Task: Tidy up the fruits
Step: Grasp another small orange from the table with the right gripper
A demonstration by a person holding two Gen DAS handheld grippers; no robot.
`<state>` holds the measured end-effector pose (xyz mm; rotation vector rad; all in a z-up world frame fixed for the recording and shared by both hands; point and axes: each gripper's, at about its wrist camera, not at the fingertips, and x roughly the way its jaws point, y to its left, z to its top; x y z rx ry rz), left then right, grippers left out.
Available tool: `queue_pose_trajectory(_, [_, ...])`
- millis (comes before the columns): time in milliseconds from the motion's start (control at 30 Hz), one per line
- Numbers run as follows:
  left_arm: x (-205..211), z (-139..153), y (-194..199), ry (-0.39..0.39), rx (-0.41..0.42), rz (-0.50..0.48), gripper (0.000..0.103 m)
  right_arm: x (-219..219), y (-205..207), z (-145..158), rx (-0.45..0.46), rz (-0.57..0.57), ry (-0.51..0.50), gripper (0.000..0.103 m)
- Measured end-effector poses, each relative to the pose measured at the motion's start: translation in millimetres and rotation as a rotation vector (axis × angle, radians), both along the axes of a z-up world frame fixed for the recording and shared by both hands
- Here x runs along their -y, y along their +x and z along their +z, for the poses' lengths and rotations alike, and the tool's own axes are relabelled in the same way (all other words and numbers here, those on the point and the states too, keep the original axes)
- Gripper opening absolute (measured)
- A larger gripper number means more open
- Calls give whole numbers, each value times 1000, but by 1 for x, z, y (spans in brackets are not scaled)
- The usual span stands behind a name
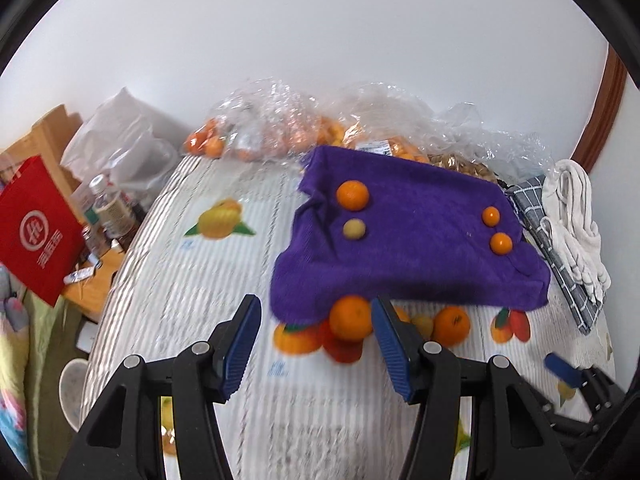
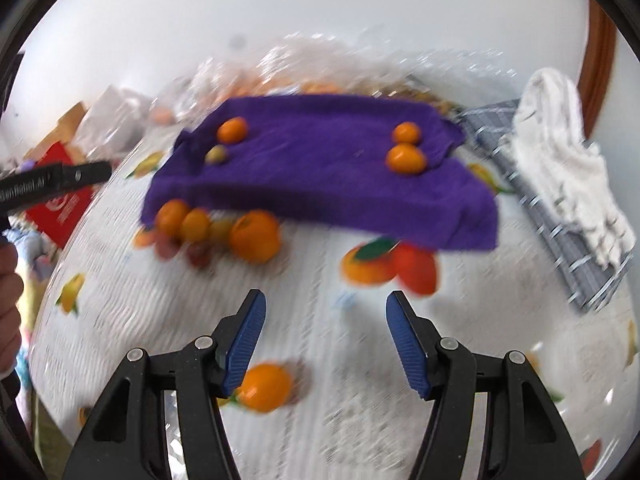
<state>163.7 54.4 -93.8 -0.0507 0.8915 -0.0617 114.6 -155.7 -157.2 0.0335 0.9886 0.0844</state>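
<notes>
A purple towel (image 1: 408, 236) lies on the fruit-print tablecloth (image 1: 180, 300); it also shows in the right wrist view (image 2: 320, 176). On it sit a large orange (image 1: 352, 195), a small yellowish fruit (image 1: 354, 229) and two small oranges (image 1: 491, 216) (image 1: 501, 244). My left gripper (image 1: 316, 320) is open, with an orange (image 1: 350, 317) just beyond its fingertips at the towel's near edge. Another orange (image 1: 451, 325) lies to its right. My right gripper (image 2: 324, 312) is open and empty; oranges (image 2: 256, 236) lie ahead and one (image 2: 266, 387) lies low by its left finger.
Clear plastic bags of oranges (image 1: 280, 128) lie behind the towel. A checked cloth (image 1: 560, 248) and a white cloth (image 1: 576, 224) lie at the right. A red bag (image 1: 36, 228) and bottles (image 1: 108, 208) stand off the table's left edge.
</notes>
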Motion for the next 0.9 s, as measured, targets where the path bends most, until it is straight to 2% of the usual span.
queue_pose_trajectory(167, [-16, 3, -27, 0, 14, 27, 58, -21, -17, -18, -38, 44, 15, 62])
queue_pose_trajectory(267, [-22, 2, -36, -3, 11, 38, 58, -32, -23, -30, -54, 66, 11, 57])
queue_pose_trajectory(333, [-24, 0, -40, 7, 7, 46, 58, -38, -23, -38, -70, 60, -23, 51])
queue_pose_trajectory(433, [-28, -2, -45, 16, 0, 50, 58, -39, -28, -40, -47, 54, -59, 34])
queue_pose_trajectory(533, [-29, -3, -48, 17, 0, 56, 58, -32, -31, -38, -46, 60, -10, 34])
queue_pose_trajectory(733, [-22, -12, -50, 20, -17, 48, 58, -19, -35, -34, -13, 49, -27, 34])
queue_pose_trajectory(900, [-12, -20, -49, 36, -35, 27, 58, -11, -29, -42, -32, 49, 8, 34])
